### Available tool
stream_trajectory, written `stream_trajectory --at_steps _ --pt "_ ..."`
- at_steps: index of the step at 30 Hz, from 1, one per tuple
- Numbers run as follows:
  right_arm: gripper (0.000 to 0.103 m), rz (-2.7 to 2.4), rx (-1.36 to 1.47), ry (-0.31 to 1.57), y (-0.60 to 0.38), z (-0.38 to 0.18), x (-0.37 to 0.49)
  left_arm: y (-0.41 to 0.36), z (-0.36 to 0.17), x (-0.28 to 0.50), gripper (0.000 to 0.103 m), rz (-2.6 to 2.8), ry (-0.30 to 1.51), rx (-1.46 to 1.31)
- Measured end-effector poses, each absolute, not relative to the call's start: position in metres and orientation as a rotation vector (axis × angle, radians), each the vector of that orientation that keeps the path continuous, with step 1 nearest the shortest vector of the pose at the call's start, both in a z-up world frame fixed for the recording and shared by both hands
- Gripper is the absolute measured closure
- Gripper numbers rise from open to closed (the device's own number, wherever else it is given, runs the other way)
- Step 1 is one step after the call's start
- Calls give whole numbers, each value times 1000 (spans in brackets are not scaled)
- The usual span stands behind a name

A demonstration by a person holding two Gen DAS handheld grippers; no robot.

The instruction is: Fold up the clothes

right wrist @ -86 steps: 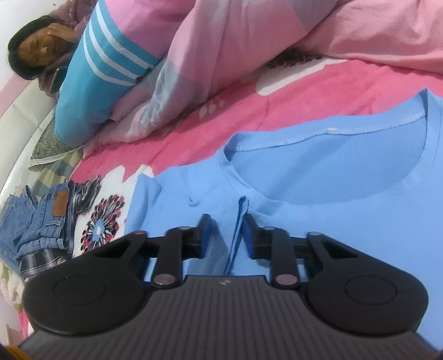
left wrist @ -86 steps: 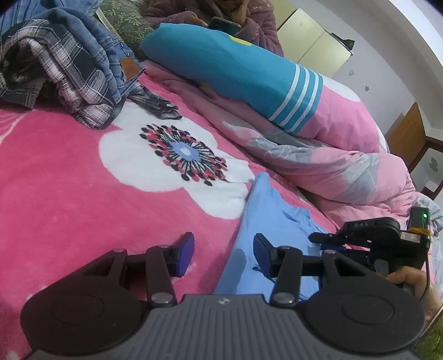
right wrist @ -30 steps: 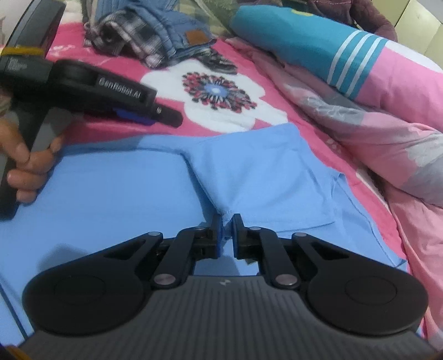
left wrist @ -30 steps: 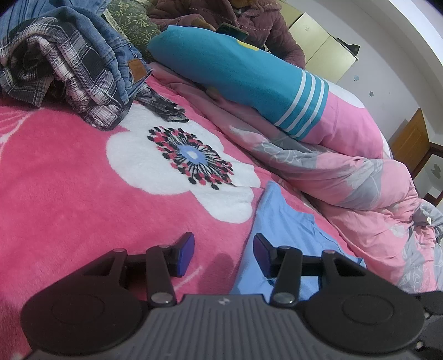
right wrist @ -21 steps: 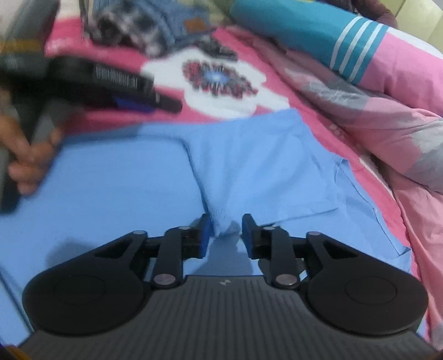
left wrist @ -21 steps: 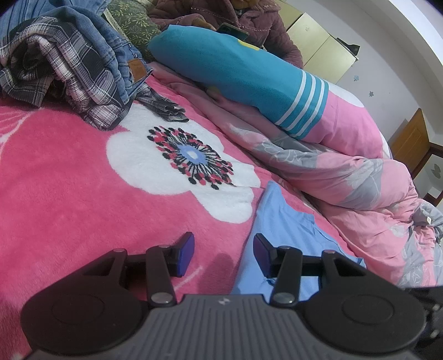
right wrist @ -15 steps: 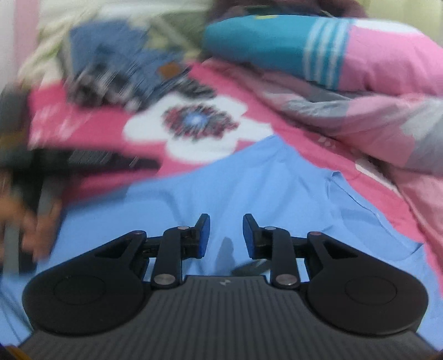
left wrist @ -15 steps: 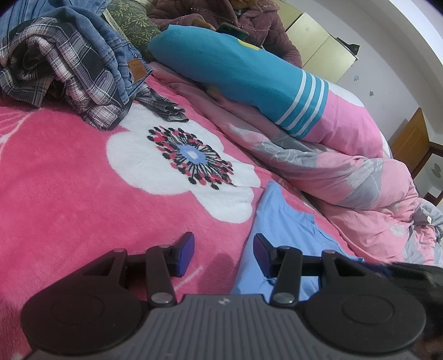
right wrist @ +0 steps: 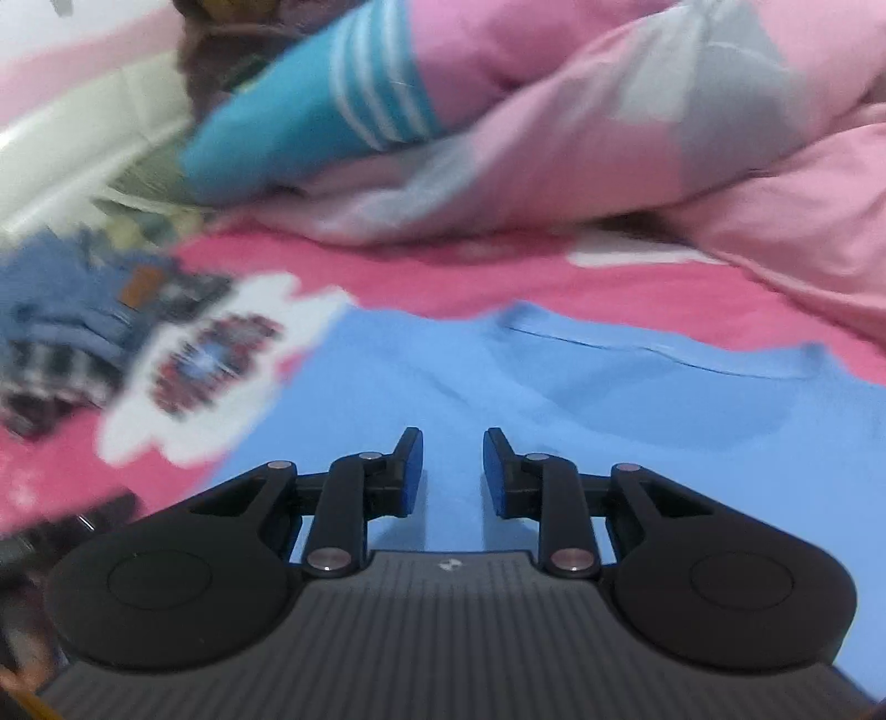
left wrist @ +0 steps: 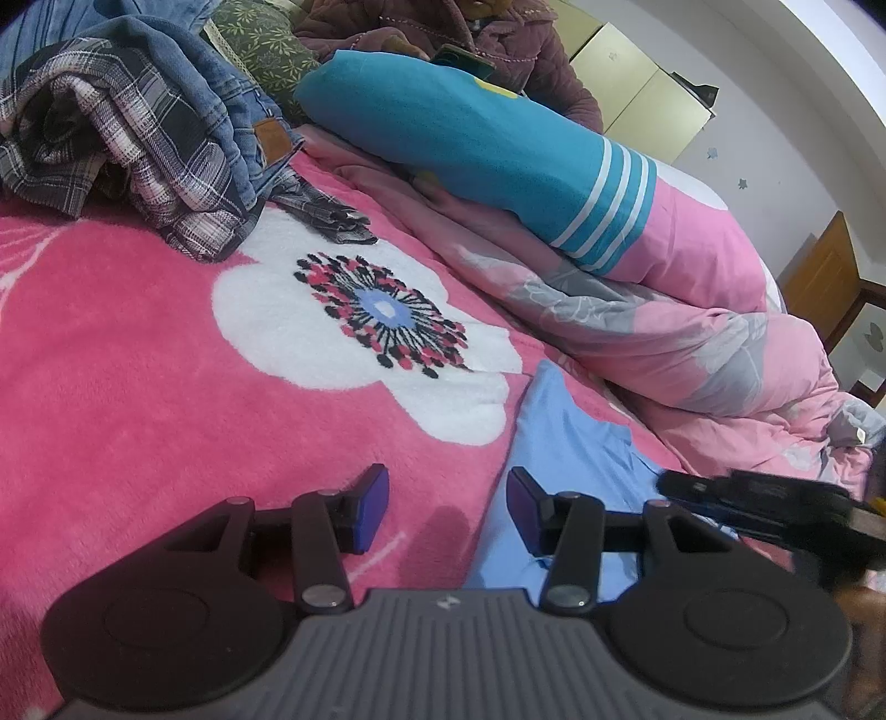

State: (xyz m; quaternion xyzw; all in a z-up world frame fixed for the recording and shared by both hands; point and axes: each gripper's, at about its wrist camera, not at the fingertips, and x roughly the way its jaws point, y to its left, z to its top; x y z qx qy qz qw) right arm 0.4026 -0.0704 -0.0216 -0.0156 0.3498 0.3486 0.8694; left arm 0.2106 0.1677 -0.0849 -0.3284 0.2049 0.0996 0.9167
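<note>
A light blue T-shirt (right wrist: 609, 399) lies flat on the pink flower blanket (left wrist: 138, 387), its neckline (right wrist: 664, 360) toward the quilt. My right gripper (right wrist: 453, 448) hovers low over the shirt's body, open, with nothing between its blue pads; its view is blurred. In the left wrist view only a corner of the T-shirt (left wrist: 559, 432) shows. My left gripper (left wrist: 447, 487) stands open and empty over the shirt's left edge, one finger above the blanket, the other above blue cloth. The right gripper (left wrist: 670, 484) enters that view as a dark blurred shape at the right.
A pile of jeans and a plaid shirt (left wrist: 138, 122) sits at the back left. A teal and pink pillow (left wrist: 498, 155) and a crumpled pink quilt (left wrist: 664, 343) border the shirt's far side. A person (left wrist: 470, 33) sits behind the pillow.
The right gripper let go of the folded blue cloth, opened, rolled and swung sideways across the shirt toward the neckline. It now shows in the left wrist view. The left gripper stayed still.
</note>
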Motion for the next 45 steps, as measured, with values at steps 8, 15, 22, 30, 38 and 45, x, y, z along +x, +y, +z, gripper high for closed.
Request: stream_trajectory --at_steps 8,15,22,30,38,45 --pt "83 550 157 747 -99 -38 447 168 -85 210 54 203 421 -679" --pt "83 711 247 816 -80 -44 452 168 -85 210 54 199 418 -683" --pt "87 514 414 830 -116 -33 444 171 -86 210 54 196 416 -690" --pt "82 873 330 1052 -89 -52 372 174 -87 207 54 186 399 -711" --pt "78 710 469 1056 -193 -28 273 169 -82 210 47 193 404 -669" --pt "77 601 574 831 -293 26 152 111 -44 223 25 251 472 -259"
